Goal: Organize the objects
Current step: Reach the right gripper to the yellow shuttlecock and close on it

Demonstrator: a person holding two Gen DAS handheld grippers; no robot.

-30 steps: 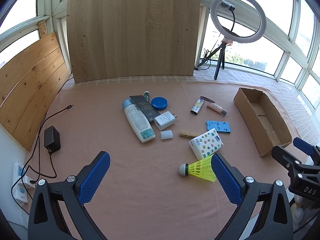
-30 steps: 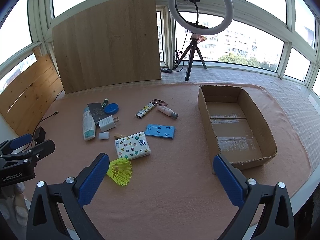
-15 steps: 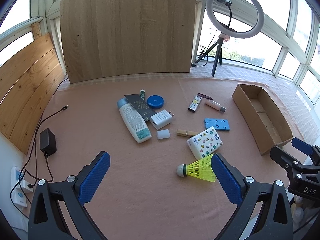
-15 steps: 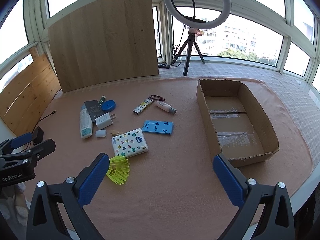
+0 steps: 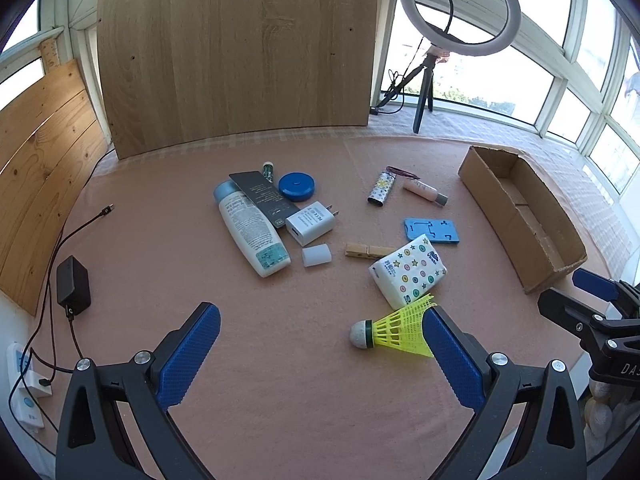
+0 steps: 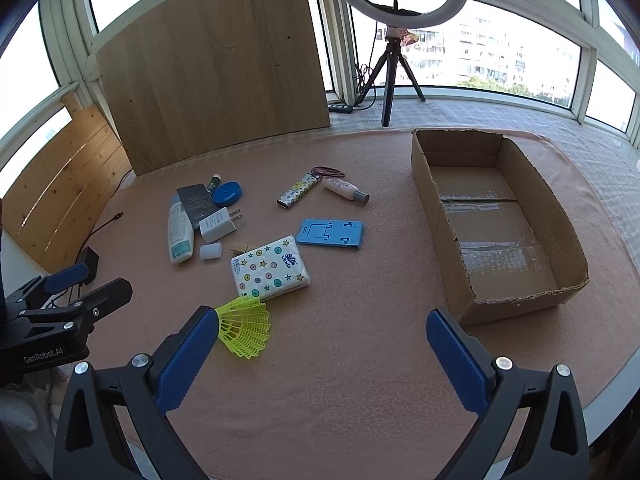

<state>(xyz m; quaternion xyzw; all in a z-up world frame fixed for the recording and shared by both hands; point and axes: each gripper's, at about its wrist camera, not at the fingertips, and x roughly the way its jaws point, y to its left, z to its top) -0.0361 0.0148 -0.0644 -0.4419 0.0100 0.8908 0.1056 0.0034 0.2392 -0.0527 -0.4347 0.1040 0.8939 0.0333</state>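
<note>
With both my left gripper [image 5: 320,338] and right gripper [image 6: 322,340] wide open and empty, I should probably approach the shuttlecock [image 5: 394,330] near the table's front edge low, closing gently on its cork.

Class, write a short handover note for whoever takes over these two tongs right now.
Left tongs: open, holding nothing, above the mat.
Right tongs: open, holding nothing.
Cardboard box: on the right, nothing inside.
Still loose on the mat: shuttlecock, tissue pack, blue stand, charger, lotion bottle and other small items.
Done: nothing boxed. Left: everything, probably into the box.
</note>
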